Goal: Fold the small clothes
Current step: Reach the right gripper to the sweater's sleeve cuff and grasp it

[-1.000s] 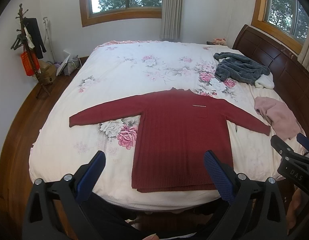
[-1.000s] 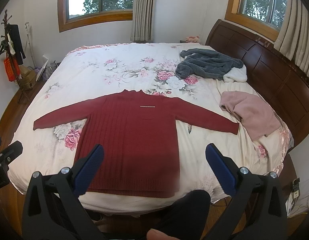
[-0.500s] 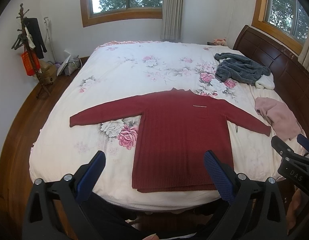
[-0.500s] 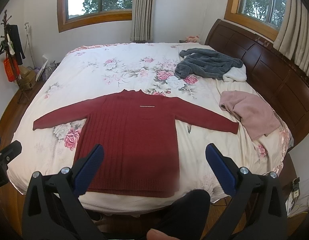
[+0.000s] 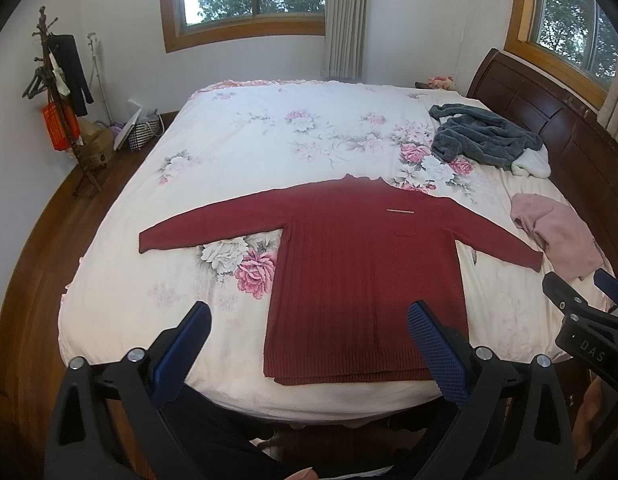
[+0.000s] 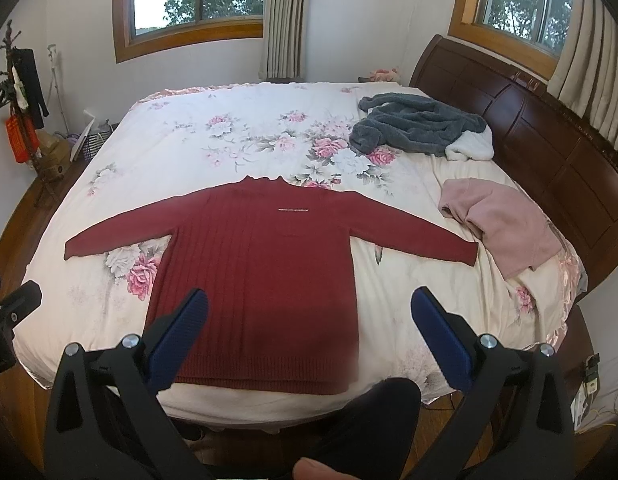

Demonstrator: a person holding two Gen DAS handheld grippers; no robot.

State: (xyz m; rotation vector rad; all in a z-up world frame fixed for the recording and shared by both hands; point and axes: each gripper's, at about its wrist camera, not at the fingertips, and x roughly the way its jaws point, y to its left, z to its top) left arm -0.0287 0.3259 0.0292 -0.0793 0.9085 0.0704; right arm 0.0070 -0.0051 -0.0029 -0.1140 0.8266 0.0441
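- A dark red sweater [image 5: 365, 264] lies flat and face up on the flowered bedspread [image 5: 269, 140], sleeves spread to either side, its hem at the near edge of the bed.
- The left gripper [image 5: 309, 330] and the right gripper [image 6: 309, 320] hover above the hem, both with jaws spread wide and holding nothing.
- A grey fleece garment [image 6: 417, 128] and a pink garment [image 6: 505, 224] sit well apart from the sweater, toward the dark wooden headboard [image 6: 549, 132].
- Folding appears not to have begun; the step in hand looks like the approach to the first fold.
- The next move likely calls for each gripper to reach a sleeve cuff [image 5: 149, 240] or a shoulder and carry it inward across the ribbed body, keeping the knit flat so that it does not bunch.
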